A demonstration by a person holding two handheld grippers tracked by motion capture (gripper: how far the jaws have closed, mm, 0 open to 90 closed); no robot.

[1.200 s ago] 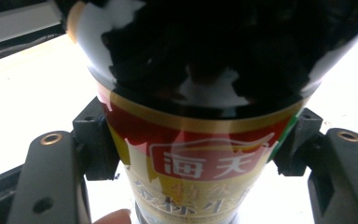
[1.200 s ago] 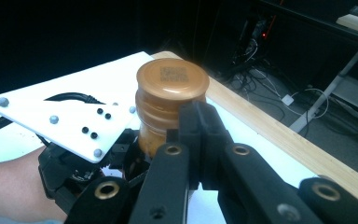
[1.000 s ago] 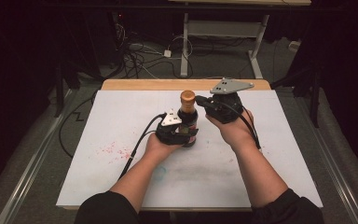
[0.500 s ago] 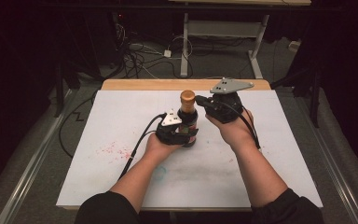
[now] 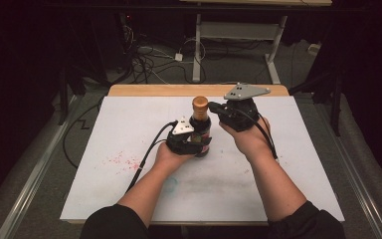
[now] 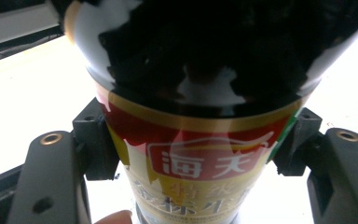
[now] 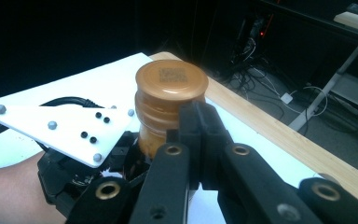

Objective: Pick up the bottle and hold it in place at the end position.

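A dark sauce bottle (image 5: 201, 130) with a copper-brown cap (image 5: 200, 103) stands upright in the middle of the white mat (image 5: 129, 124). My left gripper (image 5: 191, 140) is shut on the bottle's body; its pads (image 6: 95, 144) press either side of the red and gold label (image 6: 200, 158). My right gripper (image 5: 215, 108) comes in from the right at cap height. Its jaws lie together, with their tips (image 7: 199, 128) against the side of the cap (image 7: 170, 88) just under its rim, and nothing between them. The left gripper's white plate (image 7: 65, 128) sits below the cap.
The mat covers a wooden table whose bare far edge (image 5: 179, 90) shows. Faint red specks (image 5: 124, 160) mark the mat at front left. Behind the table, cables (image 5: 149, 55) lie on the floor beside a white desk frame (image 5: 238, 30).
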